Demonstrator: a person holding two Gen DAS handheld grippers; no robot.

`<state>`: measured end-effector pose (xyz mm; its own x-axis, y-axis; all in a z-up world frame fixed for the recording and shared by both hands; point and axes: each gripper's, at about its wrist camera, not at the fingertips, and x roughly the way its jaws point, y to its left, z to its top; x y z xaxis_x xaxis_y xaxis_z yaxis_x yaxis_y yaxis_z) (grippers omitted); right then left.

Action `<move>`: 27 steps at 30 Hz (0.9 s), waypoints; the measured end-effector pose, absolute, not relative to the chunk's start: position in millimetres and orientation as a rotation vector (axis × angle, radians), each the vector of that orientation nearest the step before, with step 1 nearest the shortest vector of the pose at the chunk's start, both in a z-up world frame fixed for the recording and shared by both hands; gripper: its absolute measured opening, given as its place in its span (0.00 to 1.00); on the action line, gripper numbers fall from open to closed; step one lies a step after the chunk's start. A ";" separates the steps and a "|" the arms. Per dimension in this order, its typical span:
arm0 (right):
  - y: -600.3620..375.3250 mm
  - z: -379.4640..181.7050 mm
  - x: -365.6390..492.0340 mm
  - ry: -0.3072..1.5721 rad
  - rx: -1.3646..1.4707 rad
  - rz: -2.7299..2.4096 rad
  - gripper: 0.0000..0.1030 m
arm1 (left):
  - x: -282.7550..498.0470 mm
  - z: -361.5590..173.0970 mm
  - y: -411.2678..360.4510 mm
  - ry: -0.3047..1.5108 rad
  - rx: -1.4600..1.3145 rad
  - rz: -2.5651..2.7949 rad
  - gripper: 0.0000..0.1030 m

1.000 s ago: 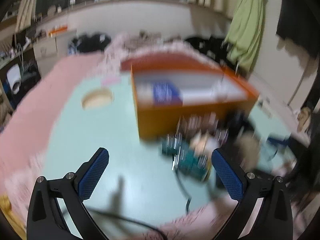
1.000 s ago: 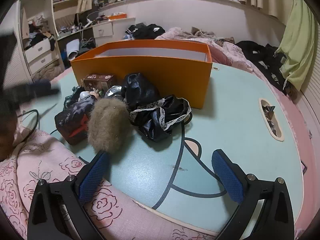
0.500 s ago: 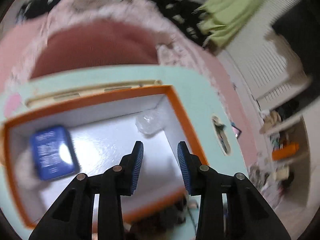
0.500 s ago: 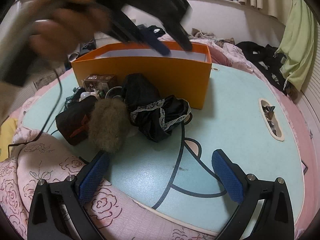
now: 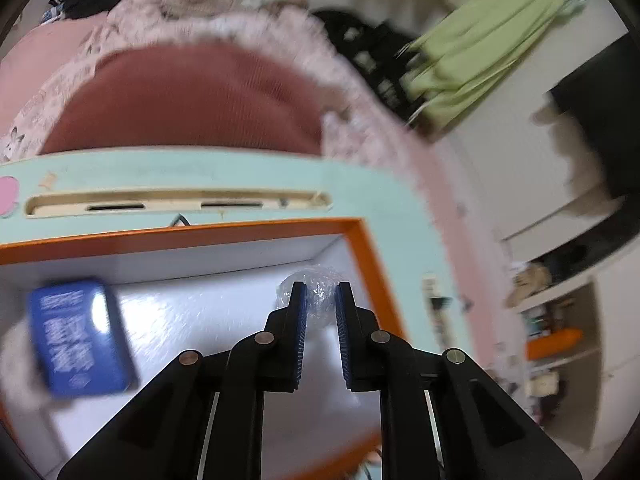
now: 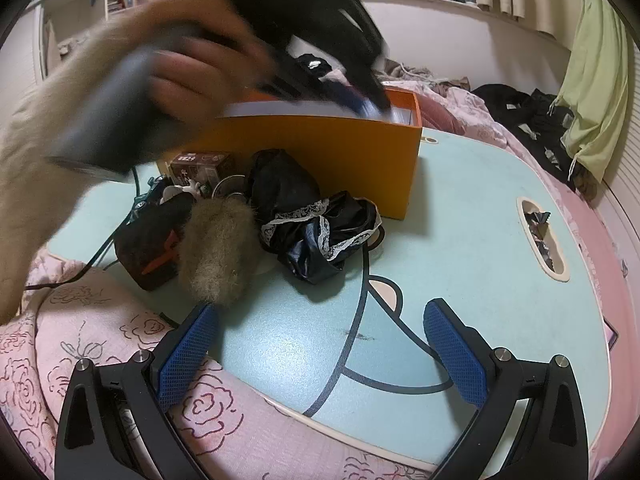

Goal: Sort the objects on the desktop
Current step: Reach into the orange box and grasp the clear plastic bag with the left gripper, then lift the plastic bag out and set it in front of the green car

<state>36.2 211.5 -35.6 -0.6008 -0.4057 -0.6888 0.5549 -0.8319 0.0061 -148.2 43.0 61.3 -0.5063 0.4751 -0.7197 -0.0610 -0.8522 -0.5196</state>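
Left gripper (image 5: 321,300) sits low centre of the left wrist view, inside the orange box (image 5: 362,256), jaws narrow with a slim gap, tips at a clear plastic wad (image 5: 320,292) by the box's right wall; whether the pads pinch it I cannot tell, and a blue pack (image 5: 80,344) lies lower left in the box. Right gripper (image 6: 320,344) is at the bottom of the right wrist view, jaws wide and empty over the table (image 6: 460,240). The clutter pile, with fur ball (image 6: 220,256) and black cloth (image 6: 316,224), sits centre left before the box, with a blurred hand (image 6: 192,72) upper left.
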 end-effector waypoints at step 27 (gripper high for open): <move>211.2 -36.4 36.8 0.282 0.959 -2.397 1.00 | 67.1 41.6 -42.6 -0.312 -1.111 2.676 0.68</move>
<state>36.8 211.2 -36.4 -0.6022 -0.4036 -0.6888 0.5526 -0.8334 0.0052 67.1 -42.6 41.6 -0.6874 0.2876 -0.6669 -0.1265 -0.9516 -0.2800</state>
